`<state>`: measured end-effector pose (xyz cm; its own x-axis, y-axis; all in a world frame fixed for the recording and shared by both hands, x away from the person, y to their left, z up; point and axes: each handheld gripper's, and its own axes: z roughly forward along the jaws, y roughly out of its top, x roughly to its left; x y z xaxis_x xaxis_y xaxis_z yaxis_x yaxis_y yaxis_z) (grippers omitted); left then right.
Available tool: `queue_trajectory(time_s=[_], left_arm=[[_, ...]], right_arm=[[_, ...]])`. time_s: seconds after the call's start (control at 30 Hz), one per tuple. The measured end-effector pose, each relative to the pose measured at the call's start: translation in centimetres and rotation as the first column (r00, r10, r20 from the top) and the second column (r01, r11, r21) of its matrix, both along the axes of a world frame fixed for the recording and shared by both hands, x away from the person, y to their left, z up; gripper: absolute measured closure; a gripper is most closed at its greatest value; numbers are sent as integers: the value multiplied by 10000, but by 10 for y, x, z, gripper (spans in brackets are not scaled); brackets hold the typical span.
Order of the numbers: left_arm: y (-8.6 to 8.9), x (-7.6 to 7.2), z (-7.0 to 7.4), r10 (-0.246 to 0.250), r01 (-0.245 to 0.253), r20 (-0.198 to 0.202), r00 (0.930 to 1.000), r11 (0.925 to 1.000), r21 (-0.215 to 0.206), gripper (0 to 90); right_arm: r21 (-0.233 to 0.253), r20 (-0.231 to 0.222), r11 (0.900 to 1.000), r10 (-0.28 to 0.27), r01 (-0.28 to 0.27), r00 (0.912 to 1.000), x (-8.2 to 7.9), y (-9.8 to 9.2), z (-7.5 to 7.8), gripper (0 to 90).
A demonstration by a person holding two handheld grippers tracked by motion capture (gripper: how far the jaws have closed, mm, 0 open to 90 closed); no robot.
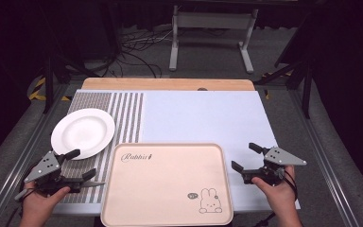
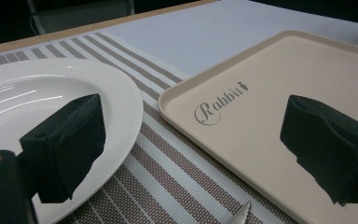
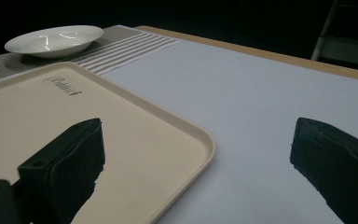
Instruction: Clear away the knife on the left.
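Observation:
A beige tray point(image 1: 168, 184) with a rabbit drawing and the word "Rabbit" lies at the front middle of the table. To its upper left, a white plate point(image 1: 82, 132) sits bare on a striped placemat point(image 1: 125, 113). My left gripper point(image 1: 84, 163) is open just left of the tray, below the plate. In its own view the jaws straddle the gap between the plate point(image 2: 51, 93) and the tray point(image 2: 261, 102). My right gripper point(image 1: 243, 156) hovers open just right of the tray, with nothing between its jaws; the tray's corner point(image 3: 121, 130) is under its left jaw.
The silver tip of a piece of cutlery point(image 1: 97, 184) lies on the placemat by the tray's left edge, also at the bottom of the left gripper view point(image 2: 242, 215). A pale blue mat point(image 1: 203, 118) covers the table's middle and right. A white stand point(image 1: 212, 28) is on the floor beyond.

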<state>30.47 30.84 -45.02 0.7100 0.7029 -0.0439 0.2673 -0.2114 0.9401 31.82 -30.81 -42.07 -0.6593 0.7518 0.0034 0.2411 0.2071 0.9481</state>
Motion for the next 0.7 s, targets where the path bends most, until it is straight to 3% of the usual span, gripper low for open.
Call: queue_trajectory(time_s=[0.37, 0.53, 0.6, 0.7], left_arm=[[2, 2, 0, -59, 57, -91, 9999, 9996, -281, 58], [1, 3, 8, -810, 794, -303, 9963, 9955, -519, 44], [2, 3, 12, -1059, 1048, -443, 9934, 9941, -264, 57], [3, 3, 17, -1248, 1274, -512, 9909, 9906, 494, 86]], right_arm=[[147, 87, 9999, 69, -70, 9999, -1, 1, 2, 43], [104, 85, 9998, 182, -183, 9998, -1, 3, 2, 43], [116, 42, 9997, 201, -202, 9998, -1, 3, 1, 44], [137, 6, 9996, 232, -232, 9997, 0, 3, 1, 44]])
